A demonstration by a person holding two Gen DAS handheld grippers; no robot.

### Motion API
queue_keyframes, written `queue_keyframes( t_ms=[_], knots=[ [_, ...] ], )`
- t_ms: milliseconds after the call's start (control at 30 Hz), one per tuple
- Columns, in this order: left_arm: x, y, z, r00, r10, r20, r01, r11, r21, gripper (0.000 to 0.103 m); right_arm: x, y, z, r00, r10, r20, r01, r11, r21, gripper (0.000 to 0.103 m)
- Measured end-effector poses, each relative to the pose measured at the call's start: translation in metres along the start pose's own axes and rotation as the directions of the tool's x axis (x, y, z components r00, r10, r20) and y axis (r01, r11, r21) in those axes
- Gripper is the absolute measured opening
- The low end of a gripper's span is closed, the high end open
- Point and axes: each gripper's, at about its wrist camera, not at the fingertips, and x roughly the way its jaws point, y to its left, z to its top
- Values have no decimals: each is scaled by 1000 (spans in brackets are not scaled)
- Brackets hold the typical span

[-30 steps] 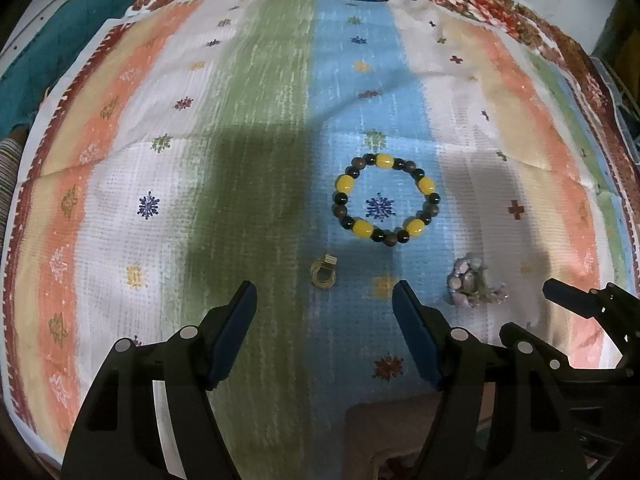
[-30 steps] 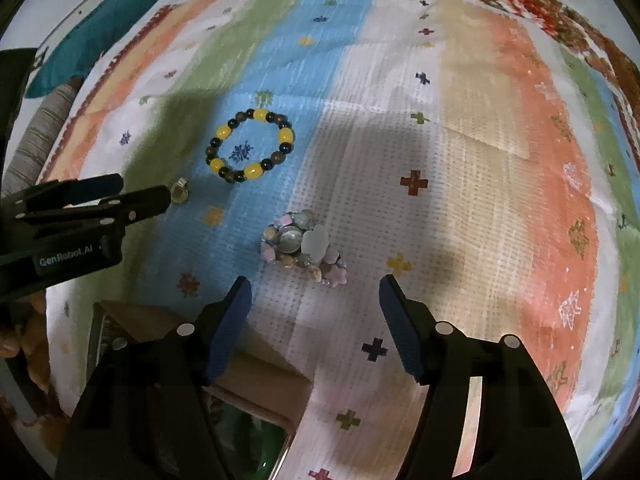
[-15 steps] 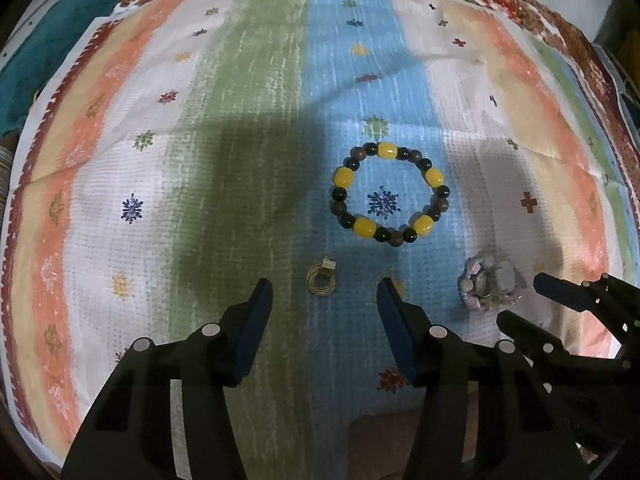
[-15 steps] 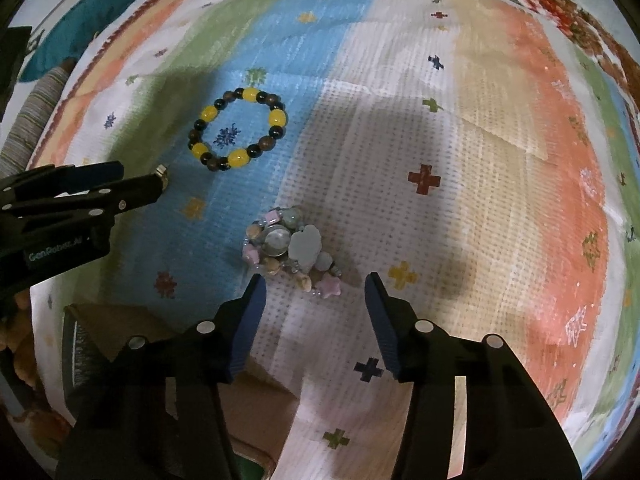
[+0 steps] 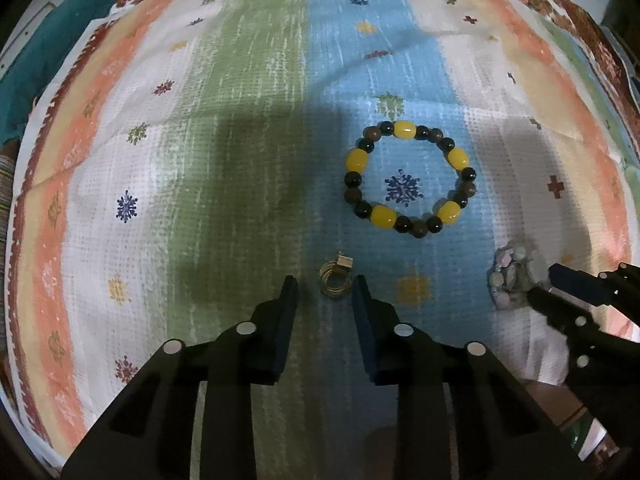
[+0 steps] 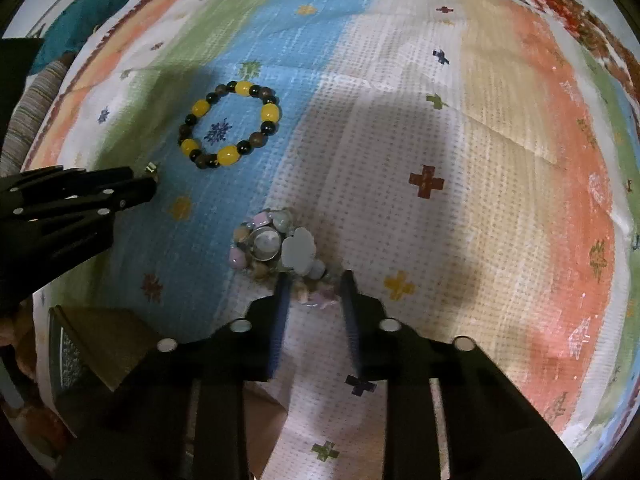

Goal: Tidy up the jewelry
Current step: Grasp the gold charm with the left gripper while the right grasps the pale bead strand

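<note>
the cloth [image 5: 248, 128] is flat with lots of bare room to the left and far side. the bead ring [image 5: 408, 178] lies just past the gold ring [image 5: 336, 280]. the left tongs [image 5: 324, 292] are partly apart, close by the gold ring. the right tongs [image 6: 314, 284] crowd the pale cluster [image 6: 276, 246]. a box [image 6: 104, 340] sits near, low on the left.

Both my wrist cams look steeply down, close over the striped cloth [image 5: 248, 128]; both views share the beaded bracelet [image 5: 408, 182] [image 6: 230, 126] and pastel charm cluster [image 6: 276, 246].
</note>
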Motion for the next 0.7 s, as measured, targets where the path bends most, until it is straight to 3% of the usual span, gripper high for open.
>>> queue_keyframes(
  t_ms=[333, 700],
  knots=[
    [3, 11, 2, 1000, 0, 13, 0, 1000, 2, 5, -4, -10, -1, 1000, 23, 17, -24, 999, 30, 11],
    [-6, 13, 5, 1000, -13, 29, 12, 1000, 7, 1, -25, -21, -3, 998, 26, 50, -28, 999, 44, 8]
  ],
)
